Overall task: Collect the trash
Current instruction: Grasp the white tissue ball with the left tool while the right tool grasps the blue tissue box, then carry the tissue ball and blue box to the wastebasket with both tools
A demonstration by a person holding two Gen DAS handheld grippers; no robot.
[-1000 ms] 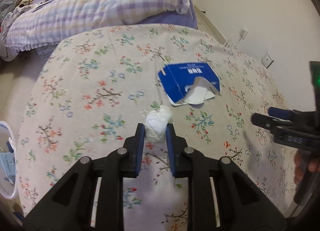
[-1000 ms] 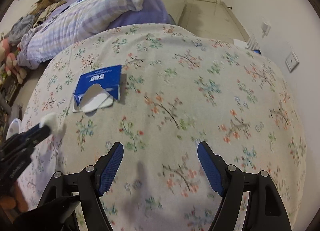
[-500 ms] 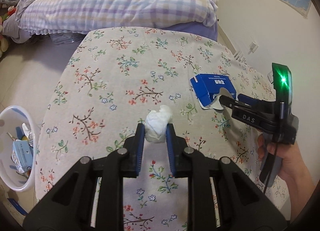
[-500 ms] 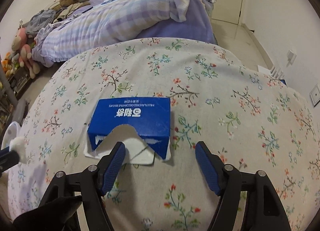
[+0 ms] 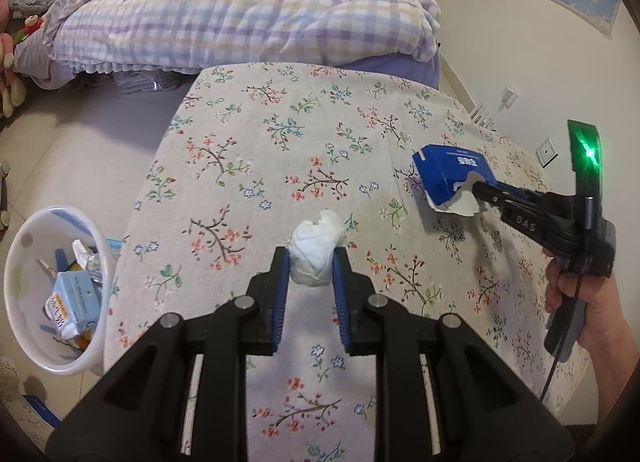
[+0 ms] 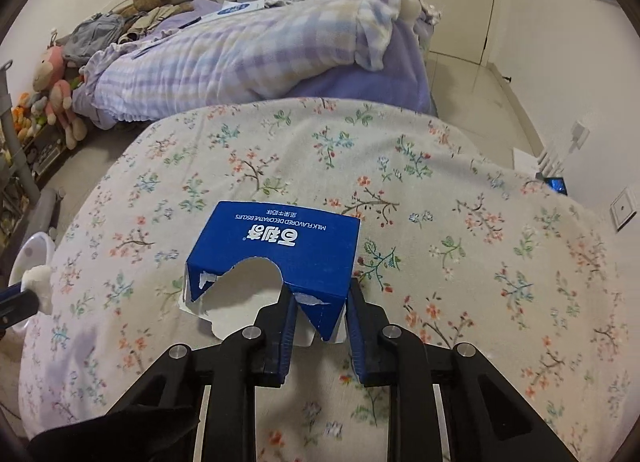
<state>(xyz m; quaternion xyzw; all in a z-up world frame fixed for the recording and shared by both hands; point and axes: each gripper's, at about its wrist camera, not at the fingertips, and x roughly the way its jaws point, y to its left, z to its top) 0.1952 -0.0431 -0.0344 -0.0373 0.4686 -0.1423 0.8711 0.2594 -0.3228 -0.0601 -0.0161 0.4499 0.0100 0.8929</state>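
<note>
My left gripper [image 5: 310,264] pinches tissue wad [image 5: 316,256]; right gripper [image 6: 320,316], just closing, clamps blue box [image 6: 276,252]; bin [image 5: 24,246] lower left beside surface [image 5: 248,166] edge.

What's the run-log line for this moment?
left gripper: shut on tissue wad | right gripper: jaws just closed on blue box corner | bin: left of table
</note>
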